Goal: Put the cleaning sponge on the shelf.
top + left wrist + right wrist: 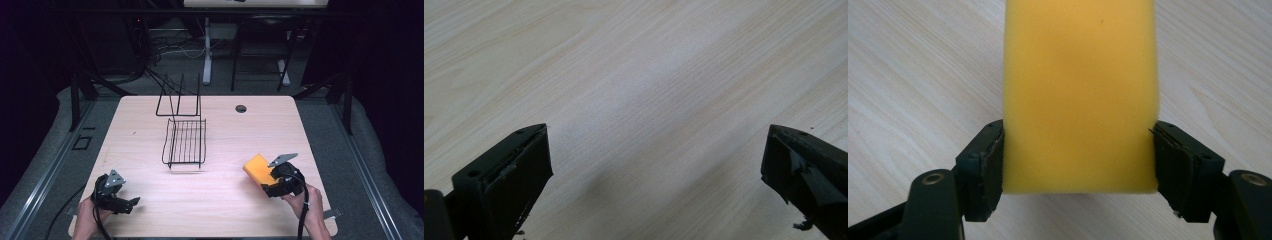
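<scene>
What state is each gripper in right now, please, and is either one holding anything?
Left gripper: open, jaws wide apart over the bare table, holding nothing.
Right gripper: shut on the yellow sponge, a jaw pressing on each side.

The pale wooden table (220, 200) lies bare across its whole near half — open passage between the left tongs (131, 204) and the right tongs (265, 186). The one obstacle stands mid-table toward the far edge: a black wire rack (185, 141), with an upright black wire frame (179, 102) just behind it. Right of these, the surface is open up to a small dark round hole (241, 108). The yellow foam block (259, 169) fills the gap between the right tongs.
</scene>
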Demonstrator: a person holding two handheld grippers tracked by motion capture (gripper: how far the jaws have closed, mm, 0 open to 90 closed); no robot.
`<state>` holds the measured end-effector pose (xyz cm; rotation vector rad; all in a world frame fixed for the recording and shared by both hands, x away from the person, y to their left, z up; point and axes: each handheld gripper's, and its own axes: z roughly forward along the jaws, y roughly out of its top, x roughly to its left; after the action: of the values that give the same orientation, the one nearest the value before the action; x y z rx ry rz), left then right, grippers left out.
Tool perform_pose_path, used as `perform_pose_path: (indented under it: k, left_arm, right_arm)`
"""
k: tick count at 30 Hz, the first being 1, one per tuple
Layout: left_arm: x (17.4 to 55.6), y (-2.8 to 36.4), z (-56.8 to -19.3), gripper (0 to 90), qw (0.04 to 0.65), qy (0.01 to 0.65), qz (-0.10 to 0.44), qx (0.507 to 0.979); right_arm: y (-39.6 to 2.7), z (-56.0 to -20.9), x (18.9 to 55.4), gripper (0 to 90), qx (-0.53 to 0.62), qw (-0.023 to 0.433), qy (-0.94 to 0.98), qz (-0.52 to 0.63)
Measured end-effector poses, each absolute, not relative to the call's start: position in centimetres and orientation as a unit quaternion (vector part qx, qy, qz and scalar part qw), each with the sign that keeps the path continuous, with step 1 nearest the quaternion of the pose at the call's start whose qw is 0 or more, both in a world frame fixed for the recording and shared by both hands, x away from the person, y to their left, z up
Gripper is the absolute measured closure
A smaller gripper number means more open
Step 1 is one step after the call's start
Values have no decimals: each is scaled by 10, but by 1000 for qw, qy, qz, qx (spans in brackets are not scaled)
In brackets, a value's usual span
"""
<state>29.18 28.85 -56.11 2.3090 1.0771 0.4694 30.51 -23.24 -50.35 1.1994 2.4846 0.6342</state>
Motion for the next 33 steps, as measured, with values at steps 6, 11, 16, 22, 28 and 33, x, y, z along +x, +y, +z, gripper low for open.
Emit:
perform_pose_path:
  k: [6,11,16,22,28,33]
  left_arm:
    - [292,289,-562,0,272,401,181,856]
    - [292,289,-563,0,272,403,173,857]
    - [292,289,-563,0,270,400,173,859]
    - [292,289,-563,0,272,400,174,858]
    - [292,289,-563,0,274,400,178,856]
    - [292,289,-563,0,274,401,178,856]
  right_arm:
    - [-230,-499,303,289,414,158,869,220]
    - [-228,-494,302,291,414,156,869,221]
    - [-227,-489,301,293,411,159,869,225]
    - [-223,-483,302,295,406,160,870,228]
    - [-214,-478,304,296,396,164,873,231]
    - [-209,-474,306,297,390,166,875,233]
